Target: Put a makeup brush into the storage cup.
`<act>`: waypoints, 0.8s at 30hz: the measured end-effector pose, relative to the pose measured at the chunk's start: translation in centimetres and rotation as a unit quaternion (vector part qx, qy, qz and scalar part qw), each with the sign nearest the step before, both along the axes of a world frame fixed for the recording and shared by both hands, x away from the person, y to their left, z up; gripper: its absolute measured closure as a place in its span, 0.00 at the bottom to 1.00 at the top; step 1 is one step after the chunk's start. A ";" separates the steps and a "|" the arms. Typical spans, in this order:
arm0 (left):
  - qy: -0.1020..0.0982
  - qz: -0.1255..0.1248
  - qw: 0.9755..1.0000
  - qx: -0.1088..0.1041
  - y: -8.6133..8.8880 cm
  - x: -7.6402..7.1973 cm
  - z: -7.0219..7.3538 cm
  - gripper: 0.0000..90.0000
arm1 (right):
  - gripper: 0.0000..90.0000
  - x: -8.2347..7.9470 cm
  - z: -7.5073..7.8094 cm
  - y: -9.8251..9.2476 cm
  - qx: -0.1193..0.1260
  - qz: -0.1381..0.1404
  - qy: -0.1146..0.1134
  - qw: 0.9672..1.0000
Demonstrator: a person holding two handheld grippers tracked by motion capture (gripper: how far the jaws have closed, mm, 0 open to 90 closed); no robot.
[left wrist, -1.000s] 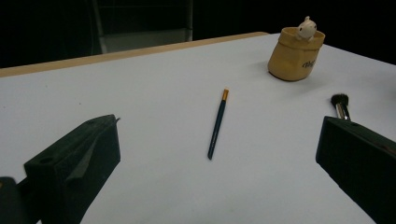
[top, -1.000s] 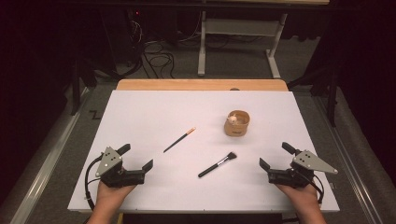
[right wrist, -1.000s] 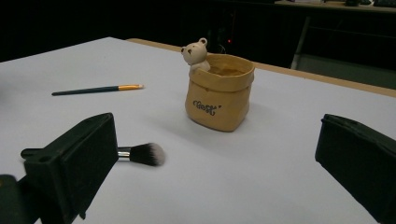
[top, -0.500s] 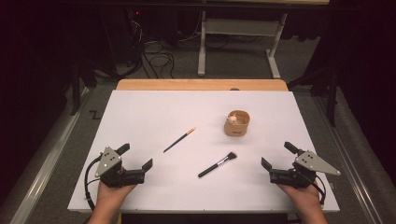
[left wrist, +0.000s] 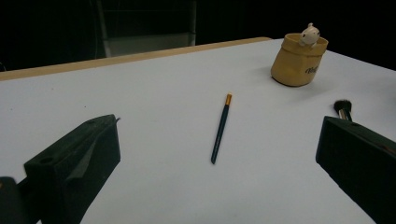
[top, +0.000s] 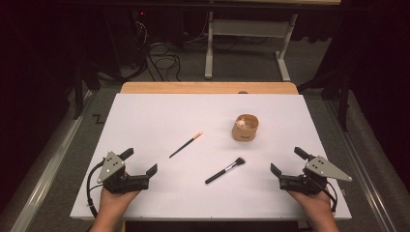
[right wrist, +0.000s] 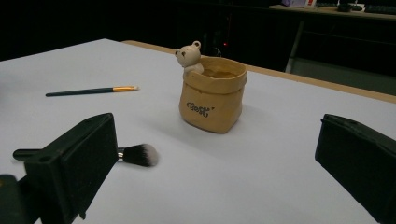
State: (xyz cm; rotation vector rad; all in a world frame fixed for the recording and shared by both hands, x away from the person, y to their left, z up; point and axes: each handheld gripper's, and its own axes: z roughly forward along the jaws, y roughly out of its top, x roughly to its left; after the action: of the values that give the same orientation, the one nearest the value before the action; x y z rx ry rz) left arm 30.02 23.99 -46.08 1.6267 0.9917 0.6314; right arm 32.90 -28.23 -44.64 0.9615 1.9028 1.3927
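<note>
A tan sack-shaped pot (top: pixel 246 127) (left wrist: pixel 297 59) (right wrist: pixel 214 94) with a small bear figure on its rim stands upright right of the table's middle. A thin dark brush with an orange ferrule (top: pixel 185 144) (left wrist: pixel 221 127) (right wrist: pixel 91 90) lies at the centre. A black makeup brush (top: pixel 225 170) (right wrist: pixel 135 154) with a fluffy tip (left wrist: pixel 343 108) lies nearer the front. My left gripper (top: pixel 141 162) (left wrist: pixel 215 168) rests open at the front left, with nothing between its jaws. At the front right my right gripper (top: pixel 288 161) (right wrist: pixel 215 163) is open too, facing the pot.
The white table top (top: pixel 154 121) has a wooden strip (top: pixel 208 87) along its far edge. Beyond it, on the dark floor, stand a white metal stand (top: pixel 246 38) and loose cables (top: pixel 159 58).
The right gripper has shifted slightly to the right near the front edge. The left gripper and the objects stay put.
</note>
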 end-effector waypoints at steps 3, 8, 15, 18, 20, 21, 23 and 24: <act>-0.001 -0.001 1.000 0.001 -0.1 0.0 0.0 0.01 | 0.00 0.0 0.0 -0.1 0.000 0.001 -0.001 1.000; 0.000 -0.003 1.000 0.001 -0.1 0.0 0.0 0.01 | 0.00 0.0 0.0 0.0 0.000 0.001 -0.001 1.000; 0.002 -0.005 1.000 0.003 -0.1 0.0 0.0 0.01 | 0.00 0.0 0.0 0.1 -0.007 0.002 0.000 1.000; 0.004 -0.004 1.000 0.004 -0.1 0.1 -0.1 0.01 | 0.00 0.1 -0.1 0.2 -0.010 -0.001 0.006 1.000; 0.007 -0.004 1.000 0.008 -0.1 0.1 -0.1 0.01 | 0.00 0.1 -0.1 0.3 -0.011 -0.001 0.008 1.000; 0.007 -0.004 1.000 0.008 -0.1 0.1 -0.1 0.01 | 0.00 0.1 -0.1 0.3 -0.011 0.000 0.008 1.000; 0.011 -0.005 1.000 0.016 -0.2 0.2 -0.2 0.01 | 0.00 0.1 -0.1 0.3 -0.013 0.000 0.006 1.000; 0.017 -0.004 1.000 0.023 -0.4 0.3 -0.2 0.01 | 0.00 0.1 -0.1 0.3 -0.013 0.001 0.007 1.000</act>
State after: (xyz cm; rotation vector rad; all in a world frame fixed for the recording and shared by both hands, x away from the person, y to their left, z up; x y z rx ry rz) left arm 30.27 23.64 -46.32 1.6854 1.0003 0.6269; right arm 33.00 -27.89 -44.78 0.9594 1.9274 1.3627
